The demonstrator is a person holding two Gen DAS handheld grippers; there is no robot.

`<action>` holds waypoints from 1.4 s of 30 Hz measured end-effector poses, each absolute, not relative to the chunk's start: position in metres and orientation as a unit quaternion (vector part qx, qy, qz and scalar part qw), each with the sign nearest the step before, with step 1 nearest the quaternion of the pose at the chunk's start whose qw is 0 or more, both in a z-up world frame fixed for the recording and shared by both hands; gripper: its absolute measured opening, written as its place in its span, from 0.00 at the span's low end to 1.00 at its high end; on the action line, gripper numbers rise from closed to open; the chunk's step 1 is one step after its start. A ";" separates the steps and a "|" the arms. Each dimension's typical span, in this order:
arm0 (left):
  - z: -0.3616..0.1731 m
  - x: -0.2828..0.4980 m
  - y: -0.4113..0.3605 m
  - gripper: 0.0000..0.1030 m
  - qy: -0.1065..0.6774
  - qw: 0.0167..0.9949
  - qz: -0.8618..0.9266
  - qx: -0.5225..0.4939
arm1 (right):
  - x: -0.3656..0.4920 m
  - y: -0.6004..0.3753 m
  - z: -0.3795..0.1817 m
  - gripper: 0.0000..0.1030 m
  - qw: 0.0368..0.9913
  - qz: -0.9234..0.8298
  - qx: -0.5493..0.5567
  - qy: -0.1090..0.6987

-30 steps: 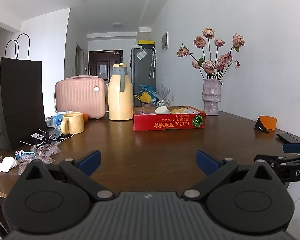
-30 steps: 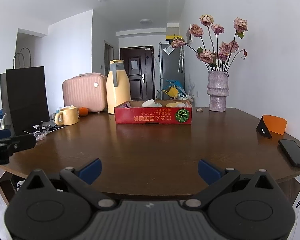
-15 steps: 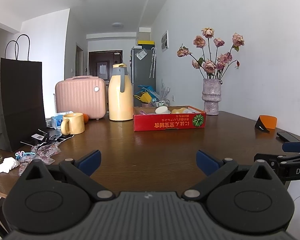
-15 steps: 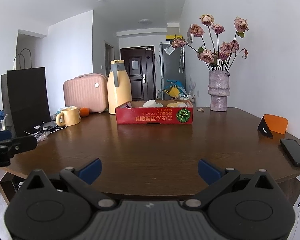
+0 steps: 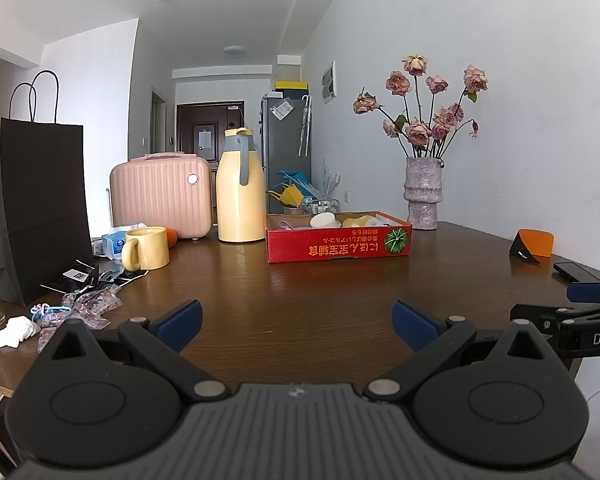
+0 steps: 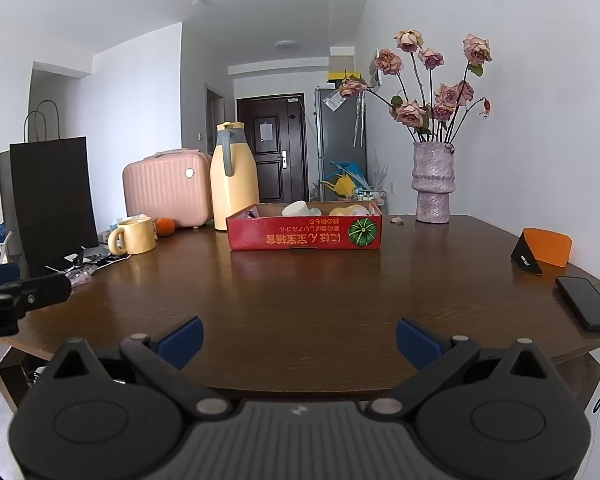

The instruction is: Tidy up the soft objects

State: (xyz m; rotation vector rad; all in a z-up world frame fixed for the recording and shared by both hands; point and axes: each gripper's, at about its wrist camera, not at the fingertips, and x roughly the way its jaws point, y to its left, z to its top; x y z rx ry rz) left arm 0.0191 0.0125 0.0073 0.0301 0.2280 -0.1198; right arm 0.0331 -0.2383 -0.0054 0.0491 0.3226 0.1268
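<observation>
A shallow red cardboard box [image 5: 338, 242] [image 6: 304, 232] stands mid-table toward the far side. Inside it lie a white soft item [image 5: 324, 220] [image 6: 298, 209] and a yellow soft item [image 5: 358, 221] [image 6: 348, 211], partly hidden by the box wall. My left gripper [image 5: 296, 322] is open near the table's front edge, with nothing between its blue fingertips. My right gripper [image 6: 298, 340] is likewise open and empty, well short of the box. Each gripper shows at the side of the other's view: the right gripper's fingers [image 5: 592, 292] and the left gripper's fingers [image 6: 24, 292].
On the brown table [image 5: 300, 288] stand a yellow jug [image 5: 240, 188], a pink case [image 5: 162, 196], a yellow mug [image 5: 146, 248], a black paper bag [image 5: 40, 208], scattered wrappers [image 5: 80, 304], a vase of dried roses [image 5: 422, 192], an orange-black stand [image 6: 544, 252] and a phone [image 6: 586, 302].
The right wrist view has shifted slightly, with the box and the objects drifting a little right. The left view is nearly the same. Both grippers stay open.
</observation>
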 end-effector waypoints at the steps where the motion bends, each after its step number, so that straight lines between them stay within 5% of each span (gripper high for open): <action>1: 0.007 0.019 0.013 1.00 0.114 0.992 -0.060 0.015 | 0.033 -0.239 -0.006 1.00 0.985 0.064 0.024 0.160; 42: 0.010 0.020 0.013 1.00 0.114 0.991 -0.063 0.024 | 0.033 -0.239 -0.003 1.00 0.985 0.063 0.027 0.159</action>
